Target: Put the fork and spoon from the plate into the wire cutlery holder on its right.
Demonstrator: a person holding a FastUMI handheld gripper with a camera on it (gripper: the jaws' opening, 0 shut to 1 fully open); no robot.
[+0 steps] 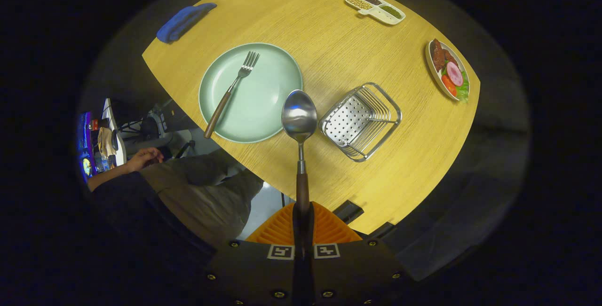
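I see the table brightly and evenly lit from above, with soft, short shadows and a glare spot on the spoon bowl. Toward the edges my view bends and darkens; focus stays sharp.

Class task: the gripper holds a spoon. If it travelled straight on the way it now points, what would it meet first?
Probably the wooden table. The gripper, jaws shut on the wood-handled metal spoon, looks down between the pale green round plate and wire cutlery holder. Depth is unclear.

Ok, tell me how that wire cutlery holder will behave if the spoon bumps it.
The wire cutlery holder looks thin and open, so probably light and apt to slide on the smooth table. Its base seems broad, so tipping is less likely. The tongs are shut on the spoon.
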